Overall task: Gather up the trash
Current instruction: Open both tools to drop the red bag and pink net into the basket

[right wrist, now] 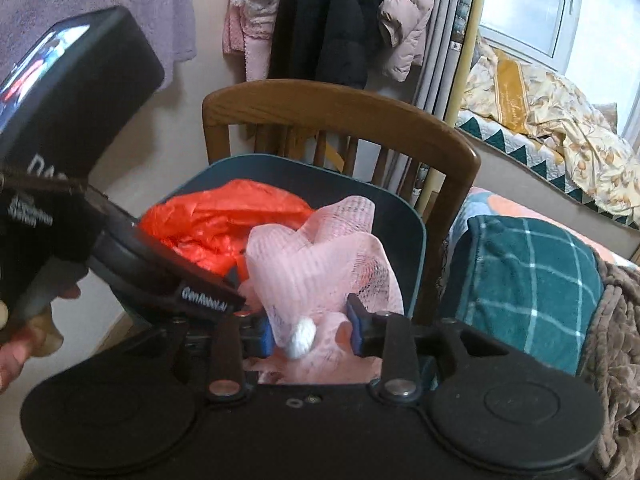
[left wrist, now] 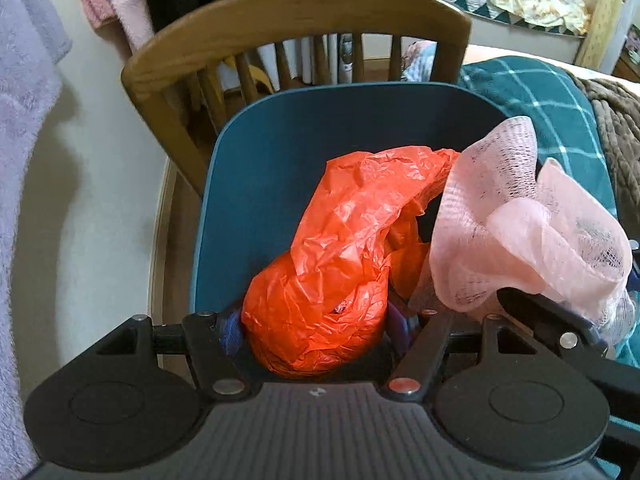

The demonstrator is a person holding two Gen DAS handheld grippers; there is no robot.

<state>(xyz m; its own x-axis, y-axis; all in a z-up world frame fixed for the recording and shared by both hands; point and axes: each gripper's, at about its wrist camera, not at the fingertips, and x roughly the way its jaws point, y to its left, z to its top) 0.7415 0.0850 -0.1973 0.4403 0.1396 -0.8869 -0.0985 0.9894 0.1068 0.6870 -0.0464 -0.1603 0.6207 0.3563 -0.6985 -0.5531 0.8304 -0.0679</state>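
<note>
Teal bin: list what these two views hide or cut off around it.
- Teal bin floor: hidden in both views by the orange bag and pink mesh.
- Left gripper fingertips: left wrist view, buried behind the orange bag.
- Right gripper pads: right wrist view, partly wrapped in mesh.
- Chair seat: blocked by the bin.

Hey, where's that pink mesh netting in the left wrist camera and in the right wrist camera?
Left wrist view: the pink mesh netting fills the right side, beside the orange plastic bag, over the teal bin.
Right wrist view: it sits low in the centre, between the right gripper fingers.
Shared landmark: the wooden chair back behind the bin.
</note>
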